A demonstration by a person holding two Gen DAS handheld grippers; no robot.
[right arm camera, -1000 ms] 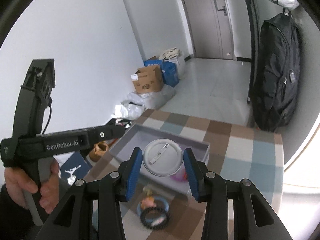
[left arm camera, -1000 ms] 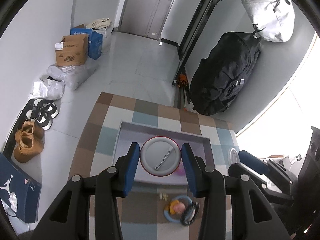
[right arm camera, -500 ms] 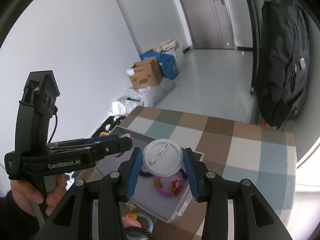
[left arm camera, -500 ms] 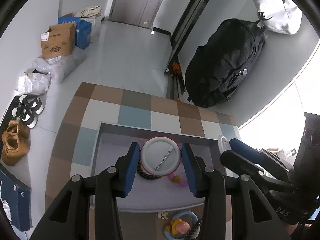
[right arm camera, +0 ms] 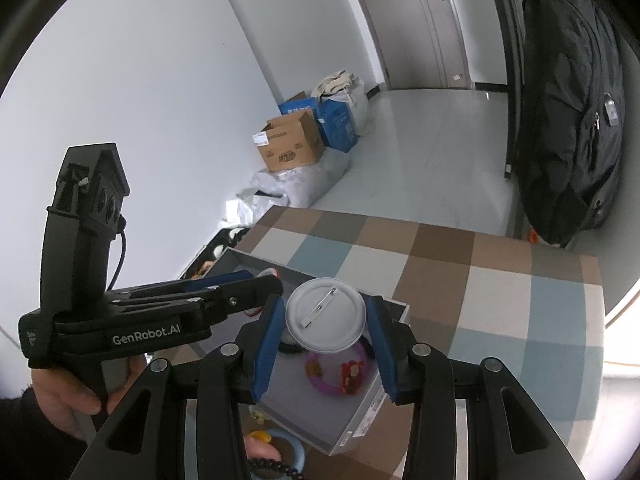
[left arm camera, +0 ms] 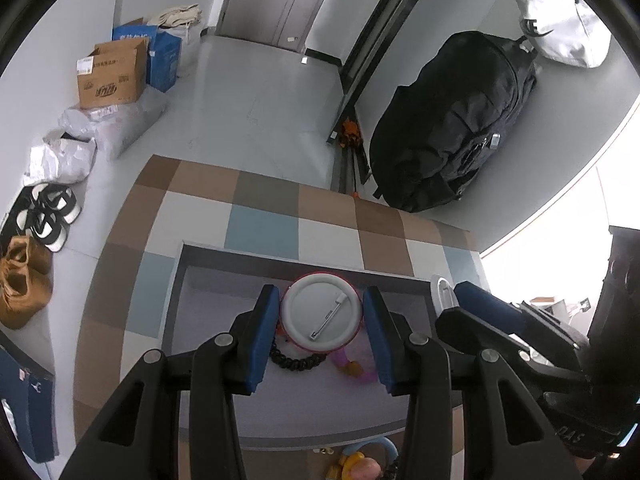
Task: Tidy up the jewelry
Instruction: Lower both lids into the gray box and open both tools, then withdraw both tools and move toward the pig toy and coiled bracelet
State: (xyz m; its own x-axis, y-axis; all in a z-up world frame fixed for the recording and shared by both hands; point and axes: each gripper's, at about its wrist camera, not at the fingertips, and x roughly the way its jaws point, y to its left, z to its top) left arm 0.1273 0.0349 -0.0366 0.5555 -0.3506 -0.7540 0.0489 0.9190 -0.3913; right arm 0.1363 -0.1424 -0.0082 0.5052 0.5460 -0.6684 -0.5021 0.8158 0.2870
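Two hand-held claws are working over a shallow grey rectangular tray [left arm camera: 188,304] that is sitting on a worktop covered in a brown, blue and white checked cloth [left arm camera: 260,232]. The left claw [left arm camera: 321,334] is gripping a round white pin-back badge with a red rim [left arm camera: 321,312], pin side up, between its blue fingers [left arm camera: 262,336], which are touching the badge's edges on both sides. That badge is hovering above the tray's middle, over a black beaded bracelet [left arm camera: 296,360] and a pink plastic ring with yellow and red charms [left arm camera: 352,364] lying on the tray floor.

The right claw [right arm camera: 325,344] is likewise clamping a second round white pin-back badge [right arm camera: 325,320], its metal pin facing the camera, with blue pads pressing in at either side. This badge is hanging above the tray's near right part, directly over the pink ring [right arm camera: 336,372] and partly hiding the black bracelet [right arm camera: 290,347].

In the right wrist view the left claw [right arm camera: 256,286] is reaching across the tray's left half, its black handle marked "GenRobot.AI" held in the person's left hand [right arm camera: 68,396].

Outside the tray's near wall, a light blue ring [right arm camera: 292,452] and a yellow charm [right arm camera: 258,436] are resting on the cloth beside a second string of black beads [right arm camera: 272,468]. Beyond the tray's far side, a black backpack [left arm camera: 452,128] is leaning against the wall.
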